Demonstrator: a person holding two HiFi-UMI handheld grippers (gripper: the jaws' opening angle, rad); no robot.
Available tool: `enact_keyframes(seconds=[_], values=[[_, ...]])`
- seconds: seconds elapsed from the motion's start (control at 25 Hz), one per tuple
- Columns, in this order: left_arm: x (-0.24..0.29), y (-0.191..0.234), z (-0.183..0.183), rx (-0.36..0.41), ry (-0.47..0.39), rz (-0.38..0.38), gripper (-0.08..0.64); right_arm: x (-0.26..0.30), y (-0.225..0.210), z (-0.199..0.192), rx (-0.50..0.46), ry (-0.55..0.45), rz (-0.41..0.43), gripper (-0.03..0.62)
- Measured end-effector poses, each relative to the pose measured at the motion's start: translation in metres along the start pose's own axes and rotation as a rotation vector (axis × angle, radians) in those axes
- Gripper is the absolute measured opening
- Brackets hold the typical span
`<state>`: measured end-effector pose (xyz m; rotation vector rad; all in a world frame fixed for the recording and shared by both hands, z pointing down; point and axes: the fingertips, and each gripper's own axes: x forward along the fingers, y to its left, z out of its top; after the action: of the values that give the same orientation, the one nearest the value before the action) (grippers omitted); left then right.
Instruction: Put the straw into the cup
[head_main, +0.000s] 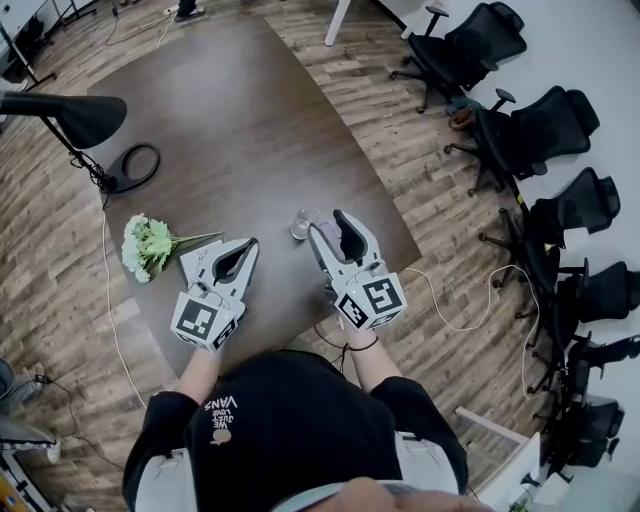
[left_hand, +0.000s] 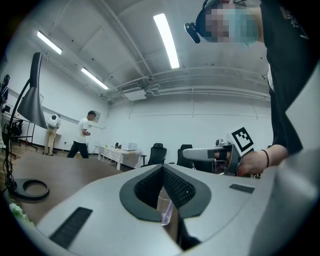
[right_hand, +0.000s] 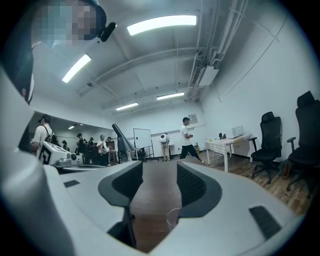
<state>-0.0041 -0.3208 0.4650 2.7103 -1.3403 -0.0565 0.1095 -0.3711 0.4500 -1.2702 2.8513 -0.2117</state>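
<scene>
Cup: clear plastic cup (head_main: 303, 222) on the dark brown desk (head_main: 220, 120), at 11 o'clock from the right gripper (head_main: 328, 225).
Straw: pale purple straw (left_hand: 169, 207) leaning inside cup.
Right jaws: spread wide, empty.
Left gripper (head_main: 248, 246): jaws pressed together, empty.

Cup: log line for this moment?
cup: upright on table | straw: in cup | right claw: open, empty | left claw: shut, empty
</scene>
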Motion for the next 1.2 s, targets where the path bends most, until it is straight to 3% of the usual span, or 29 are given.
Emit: enact_keyframes(seconds=[0.72, 0.76, 0.88, 1.2], values=[[-0.029, -0.023, 0.011, 0.017, -0.025, -0.068, 0.006, -0.037, 0.049, -0.02, 0.009, 0.05, -0.015, 0.204], [-0.032, -0.024, 0.011, 0.019, -0.024, -0.07, 0.006, -0.039, 0.052, -0.021, 0.008, 0.051, -0.017, 0.189], [-0.038, -0.027, 0.015, 0.024, -0.021, -0.076, 0.006, -0.047, 0.061, -0.018, 0.007, 0.025, -0.021, 0.048], [-0.051, -0.035, 0.016, 0.037, -0.024, -0.083, 0.006, -0.059, 0.074, -0.02, -0.007, 0.026, -0.026, 0.017]])
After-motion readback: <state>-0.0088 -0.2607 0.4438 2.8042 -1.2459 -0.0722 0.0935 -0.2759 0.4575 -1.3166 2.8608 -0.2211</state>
